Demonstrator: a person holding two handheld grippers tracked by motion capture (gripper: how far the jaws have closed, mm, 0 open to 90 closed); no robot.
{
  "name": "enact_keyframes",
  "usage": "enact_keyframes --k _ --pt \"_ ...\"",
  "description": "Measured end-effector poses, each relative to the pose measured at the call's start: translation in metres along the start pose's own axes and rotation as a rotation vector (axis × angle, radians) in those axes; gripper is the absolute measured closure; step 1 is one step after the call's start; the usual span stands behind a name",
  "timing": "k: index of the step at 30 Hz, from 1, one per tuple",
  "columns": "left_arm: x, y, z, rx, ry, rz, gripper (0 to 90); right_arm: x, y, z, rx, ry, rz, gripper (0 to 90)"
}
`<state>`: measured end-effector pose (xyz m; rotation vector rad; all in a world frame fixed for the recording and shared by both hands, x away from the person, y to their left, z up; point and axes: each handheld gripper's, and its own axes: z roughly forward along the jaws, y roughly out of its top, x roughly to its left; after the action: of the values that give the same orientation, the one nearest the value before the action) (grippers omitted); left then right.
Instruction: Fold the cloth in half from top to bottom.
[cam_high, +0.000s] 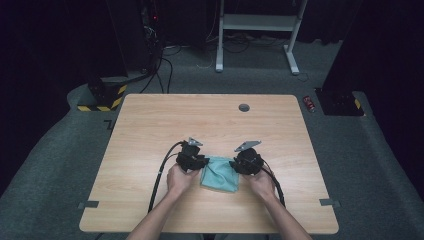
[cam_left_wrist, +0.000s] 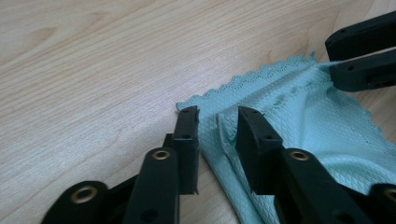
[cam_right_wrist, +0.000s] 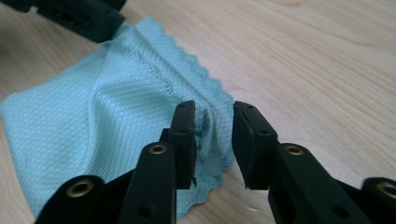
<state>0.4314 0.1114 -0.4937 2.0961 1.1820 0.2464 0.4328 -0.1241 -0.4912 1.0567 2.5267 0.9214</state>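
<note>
Jaws of the left gripper (cam_left_wrist: 217, 122) and right gripper (cam_right_wrist: 212, 117) are standing part-open, straddling the teal cloth's (cam_high: 220, 173) raised corner folds, apparently gripping nothing.

The high view looks forward and down on my table (cam_high: 150, 125) from afar. Each gripper view rides close behind my jaws, and both share the cloth (cam_left_wrist: 299, 112) between them.

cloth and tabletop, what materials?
Cloth: looks like teal microfiber, matte; fine diamond weave and a scalloped stitched edge show in both gripper views. Tabletop: light wood-grain surface, smooth low sheen; probably laminate rather than solid wood, can't tell for sure.
</note>
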Motion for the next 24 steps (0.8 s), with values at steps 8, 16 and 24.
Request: enact_keyframes --k 8,16,24 --pt "0.000 -0.007 -0.006 -0.008 0.017 0.013 60.9 0.007 -0.004 -0.022 -0.104 -0.004 -0.033 79.2" --pt "0.001 -0.002 0.006 -0.009 0.046 0.015 60.6 0.010 -0.010 -0.009 -0.034 0.022 -0.052 84.0" --pt "0.007 0.005 0.014 -0.041 0.105 0.009 59.2 -0.003 -0.007 0.004 -0.031 -0.060 0.013 79.4"
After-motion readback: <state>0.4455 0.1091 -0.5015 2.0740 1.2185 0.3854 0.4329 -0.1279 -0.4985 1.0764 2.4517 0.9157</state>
